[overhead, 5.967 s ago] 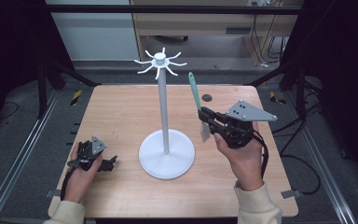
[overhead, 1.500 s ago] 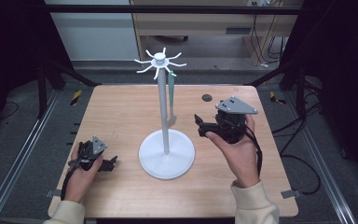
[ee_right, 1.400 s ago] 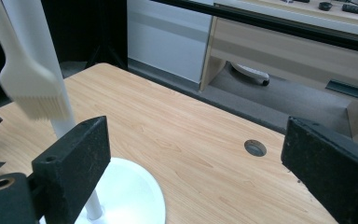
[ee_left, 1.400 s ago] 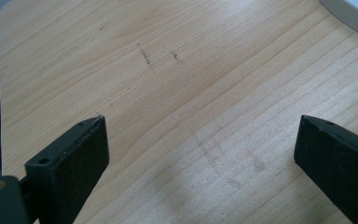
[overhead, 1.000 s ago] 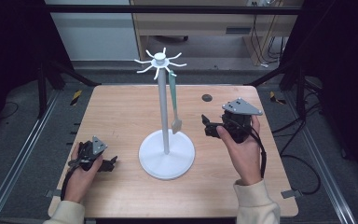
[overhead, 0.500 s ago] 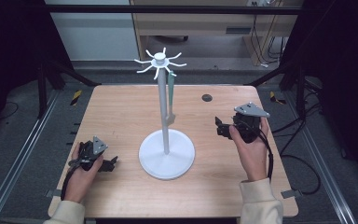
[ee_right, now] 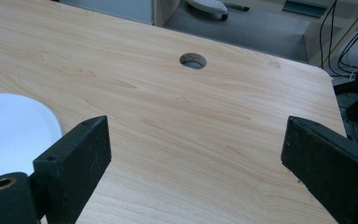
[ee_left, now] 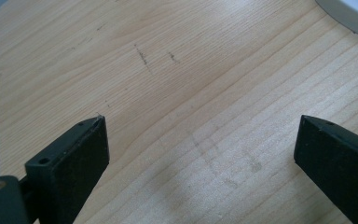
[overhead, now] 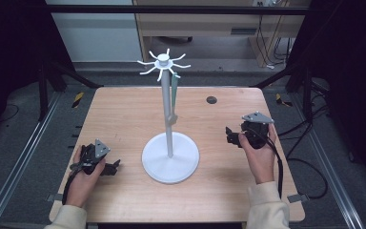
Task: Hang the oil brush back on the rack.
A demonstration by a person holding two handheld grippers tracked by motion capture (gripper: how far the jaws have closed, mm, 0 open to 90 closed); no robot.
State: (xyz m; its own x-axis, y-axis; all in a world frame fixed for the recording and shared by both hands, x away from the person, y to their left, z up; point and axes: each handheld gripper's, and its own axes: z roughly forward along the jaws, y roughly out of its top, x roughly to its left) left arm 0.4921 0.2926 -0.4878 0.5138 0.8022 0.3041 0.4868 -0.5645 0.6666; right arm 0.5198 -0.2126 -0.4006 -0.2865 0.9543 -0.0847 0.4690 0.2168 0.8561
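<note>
A white rack [overhead: 170, 119] with a round base [overhead: 170, 158] and spoke hooks at its top stands mid-table. A green-handled utensil [overhead: 173, 98] hangs from one hook beside the pole. My right gripper [overhead: 229, 135] rests on the table right of the base, open, with nothing between its jaws [ee_right: 196, 158]. A corner of the white base [ee_right: 14, 130] shows at the left of the right gripper view. My left gripper [overhead: 113, 165] lies near the front left, open over bare wood [ee_left: 200, 140].
A round cable hole [overhead: 211, 99] sits in the table's far right part and also appears as the hole [ee_right: 192, 61] ahead of the right jaws. The table's edges drop to a floor with metal rails and cables.
The right gripper carried the utensil to the rack, left it hanging on a hook, then drew back right and down to the table. The left gripper stayed still.
</note>
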